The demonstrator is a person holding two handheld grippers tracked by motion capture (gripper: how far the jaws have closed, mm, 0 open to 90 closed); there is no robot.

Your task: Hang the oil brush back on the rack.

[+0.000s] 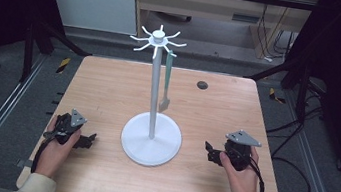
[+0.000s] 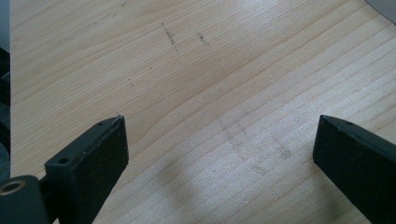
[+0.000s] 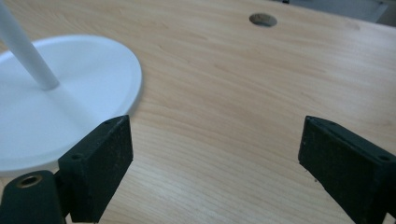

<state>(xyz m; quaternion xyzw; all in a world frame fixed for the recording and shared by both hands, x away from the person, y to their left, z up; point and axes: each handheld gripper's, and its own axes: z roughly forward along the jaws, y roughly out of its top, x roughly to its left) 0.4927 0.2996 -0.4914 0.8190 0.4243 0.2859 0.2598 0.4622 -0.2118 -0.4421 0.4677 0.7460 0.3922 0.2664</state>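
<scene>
table (image 1: pixel 109 87): pale wood, matt, fine grain, faint scuffs | stand (image 1: pixel 150 143): white, smooth, slight sheen, plastic or painted metal | left gripper (image 2: pixel 219 154), right gripper (image 3: pixel 215 154): black matt, finely textured pads

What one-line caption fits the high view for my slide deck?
Both open grippers, left gripper and right gripper, rest beside a white stand holding one hanging utensil.

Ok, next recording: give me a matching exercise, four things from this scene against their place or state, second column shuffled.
1. left gripper
2. white stand
3. green utensil
4. round hole

A. hangs from a hook at the stand's top
B. in the tabletop, far right of the pole
C. open, above bare wood
D. upright at the table's middle

Pairs: 1-C, 2-D, 3-A, 4-B
</scene>
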